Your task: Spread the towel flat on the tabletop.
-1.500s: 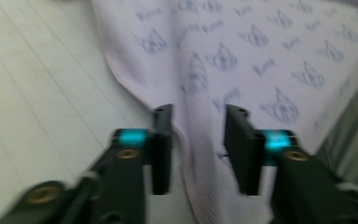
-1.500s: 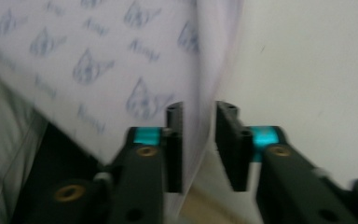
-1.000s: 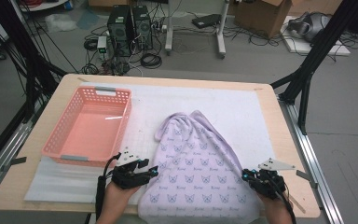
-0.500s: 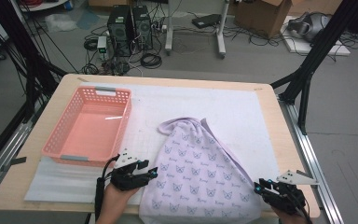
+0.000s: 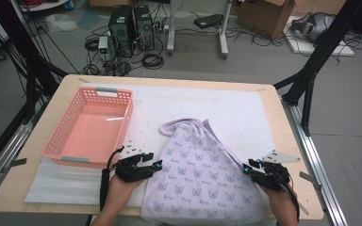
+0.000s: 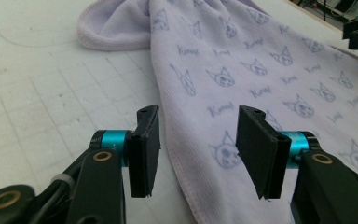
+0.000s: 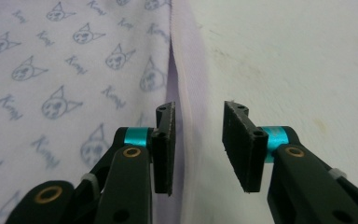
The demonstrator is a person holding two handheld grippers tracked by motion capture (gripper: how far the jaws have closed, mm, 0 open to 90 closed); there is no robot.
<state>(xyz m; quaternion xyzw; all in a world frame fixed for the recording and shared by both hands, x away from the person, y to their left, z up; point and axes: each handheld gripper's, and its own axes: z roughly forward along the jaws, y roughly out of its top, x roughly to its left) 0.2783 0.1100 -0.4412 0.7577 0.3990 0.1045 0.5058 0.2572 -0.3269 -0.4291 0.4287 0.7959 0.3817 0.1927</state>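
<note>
A lilac cloth printed with cat faces lies spread in a rough triangle on the white mat. My left gripper sits at the cloth's left edge. In the left gripper view it stands open, with the hem of the cloth running under the gap. My right gripper is at the cloth's right edge. Its jaws have just been opening; the folded hem of the cloth lies below and between them, and the pads do not press on it.
A pink plastic basket stands at the left of the mat, just beyond my left gripper. The wooden table ends close behind both hands. Black frame legs, computers and cables are on the floor past the far edge.
The right gripper drew the cloth's right corner out toward the near right, opened off it, then moved back up along the right edge. The left gripper stayed put.
</note>
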